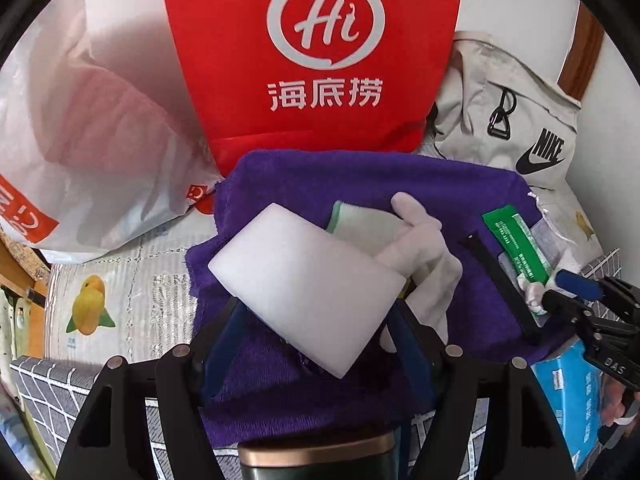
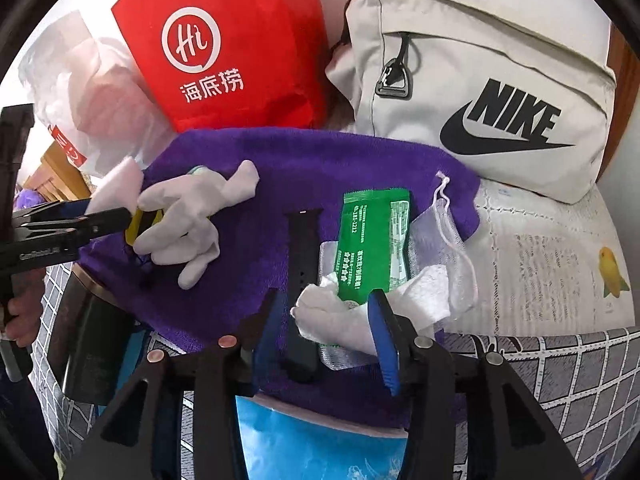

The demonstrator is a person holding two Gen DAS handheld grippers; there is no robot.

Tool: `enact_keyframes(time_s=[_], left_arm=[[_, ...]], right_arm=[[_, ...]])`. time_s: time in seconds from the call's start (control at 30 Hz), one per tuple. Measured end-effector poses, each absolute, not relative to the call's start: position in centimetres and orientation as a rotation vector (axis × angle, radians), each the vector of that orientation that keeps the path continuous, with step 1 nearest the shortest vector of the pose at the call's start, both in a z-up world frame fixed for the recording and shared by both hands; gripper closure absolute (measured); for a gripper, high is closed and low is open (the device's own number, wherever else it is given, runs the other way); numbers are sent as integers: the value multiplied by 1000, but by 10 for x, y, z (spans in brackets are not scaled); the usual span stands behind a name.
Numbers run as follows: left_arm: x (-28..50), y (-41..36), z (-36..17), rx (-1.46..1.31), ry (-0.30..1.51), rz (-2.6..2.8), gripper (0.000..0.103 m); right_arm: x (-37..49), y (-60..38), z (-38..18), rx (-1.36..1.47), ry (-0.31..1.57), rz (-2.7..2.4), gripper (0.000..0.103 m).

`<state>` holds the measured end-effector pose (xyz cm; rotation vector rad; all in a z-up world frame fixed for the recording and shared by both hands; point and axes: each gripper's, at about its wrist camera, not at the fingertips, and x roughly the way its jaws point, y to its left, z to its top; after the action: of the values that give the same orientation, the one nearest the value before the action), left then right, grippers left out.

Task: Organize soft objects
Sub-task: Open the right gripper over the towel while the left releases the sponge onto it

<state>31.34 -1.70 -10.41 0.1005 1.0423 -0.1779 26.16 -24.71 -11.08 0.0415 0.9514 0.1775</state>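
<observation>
Left wrist view: purple towel (image 1: 472,200) spread across the patterned bedding. White foam block (image 1: 308,280) pinched between the pads of the left gripper (image 1: 318,314), over the towel's middle and partly covering a white glove (image 1: 424,248). Near the towel's right edge, right gripper (image 2: 326,314) spread around a crumpled tissue (image 2: 320,322), pads not pressing, just beside a green packet (image 2: 372,240) and a black strap (image 2: 302,264). Probably best: keep the squeeze on the block light, lower flat onto bare towel clear of the glove, then release.

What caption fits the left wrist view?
Left hand-held gripper holding a white foam block above a purple towel strewn with a white glove.
</observation>
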Motion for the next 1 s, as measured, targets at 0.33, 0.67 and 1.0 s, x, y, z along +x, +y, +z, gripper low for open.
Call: enact_keyframes(time_s=[0.33, 0.67, 1.0], left_arm=[[319, -25, -115, 163, 1068, -144, 21], [306, -17, -97, 201, 1049, -84, 21], [266, -6, -71, 191, 1025, -67, 21]], right_arm=[[249, -251, -98, 21, 936, 147, 59], [230, -249, -90, 32, 926, 149, 59], [198, -241, -71, 40, 888, 141, 59]])
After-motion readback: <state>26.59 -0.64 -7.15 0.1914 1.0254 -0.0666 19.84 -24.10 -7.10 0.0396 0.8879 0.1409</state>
